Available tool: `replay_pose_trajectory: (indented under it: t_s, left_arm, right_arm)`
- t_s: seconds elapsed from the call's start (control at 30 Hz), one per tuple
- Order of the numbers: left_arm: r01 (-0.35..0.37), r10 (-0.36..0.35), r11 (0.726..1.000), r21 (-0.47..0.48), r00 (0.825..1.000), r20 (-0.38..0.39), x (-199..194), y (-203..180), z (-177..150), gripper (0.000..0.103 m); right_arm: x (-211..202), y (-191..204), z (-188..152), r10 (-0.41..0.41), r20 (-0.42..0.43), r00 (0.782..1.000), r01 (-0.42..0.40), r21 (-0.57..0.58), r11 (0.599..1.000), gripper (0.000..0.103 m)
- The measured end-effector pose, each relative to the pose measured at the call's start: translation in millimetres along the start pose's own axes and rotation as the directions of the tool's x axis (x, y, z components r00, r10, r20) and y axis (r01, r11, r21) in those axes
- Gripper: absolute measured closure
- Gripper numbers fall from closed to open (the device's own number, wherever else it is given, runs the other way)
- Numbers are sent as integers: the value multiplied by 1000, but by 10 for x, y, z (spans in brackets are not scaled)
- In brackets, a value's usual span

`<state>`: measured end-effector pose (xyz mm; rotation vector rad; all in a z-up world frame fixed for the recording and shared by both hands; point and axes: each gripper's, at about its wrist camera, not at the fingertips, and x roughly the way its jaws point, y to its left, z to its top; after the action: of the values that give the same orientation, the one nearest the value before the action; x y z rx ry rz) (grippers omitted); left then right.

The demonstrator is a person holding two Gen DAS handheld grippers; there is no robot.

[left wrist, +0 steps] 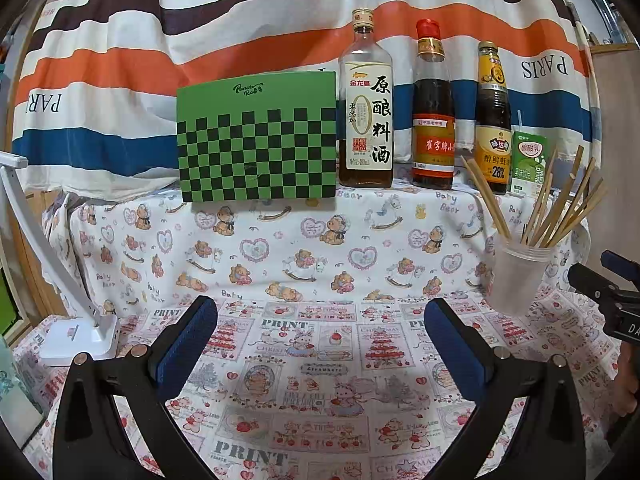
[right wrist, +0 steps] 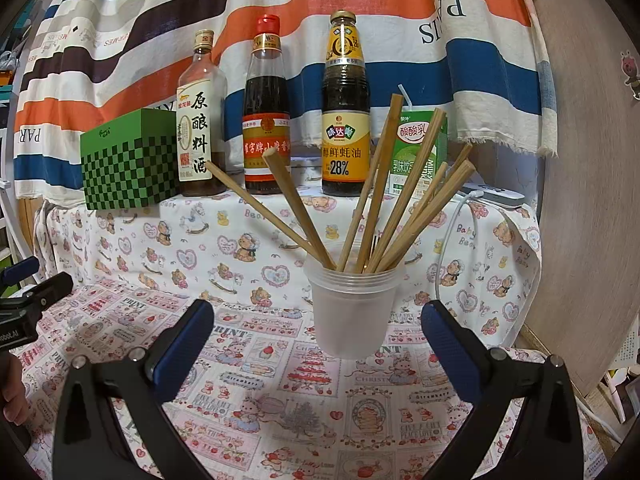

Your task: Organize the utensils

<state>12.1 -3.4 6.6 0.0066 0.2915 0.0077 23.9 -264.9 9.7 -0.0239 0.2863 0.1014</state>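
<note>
A frosted plastic cup point(right wrist: 352, 312) stands upright on the printed cloth and holds several wooden chopsticks point(right wrist: 376, 204) that fan out. It also shows in the left wrist view point(left wrist: 516, 276) at the right. My right gripper point(right wrist: 318, 316) is open and empty, just in front of the cup, its fingers either side. My left gripper point(left wrist: 320, 312) is open and empty over bare cloth, left of the cup. The right gripper shows at the left view's right edge point(left wrist: 608, 280).
On a raised shelf at the back stand a green checkered box point(left wrist: 256, 140), a cooking wine bottle point(left wrist: 366, 108), a red-capped bottle point(left wrist: 434, 112), an oyster sauce bottle point(left wrist: 494, 124) and a milk carton point(left wrist: 528, 164). A white lamp base point(left wrist: 80, 336) sits left. A wooden board point(right wrist: 588, 200) stands right.
</note>
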Motion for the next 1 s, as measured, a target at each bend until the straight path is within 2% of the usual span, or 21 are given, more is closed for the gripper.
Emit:
replay_pose_trajectory:
  t_s: [1.0]
  left_arm:
    - [1, -1, 1000, 2, 1000, -8, 16, -3, -1, 0]
  right_arm:
    - [4, 3, 0, 1, 0, 1000, -1, -1, 1000, 0]
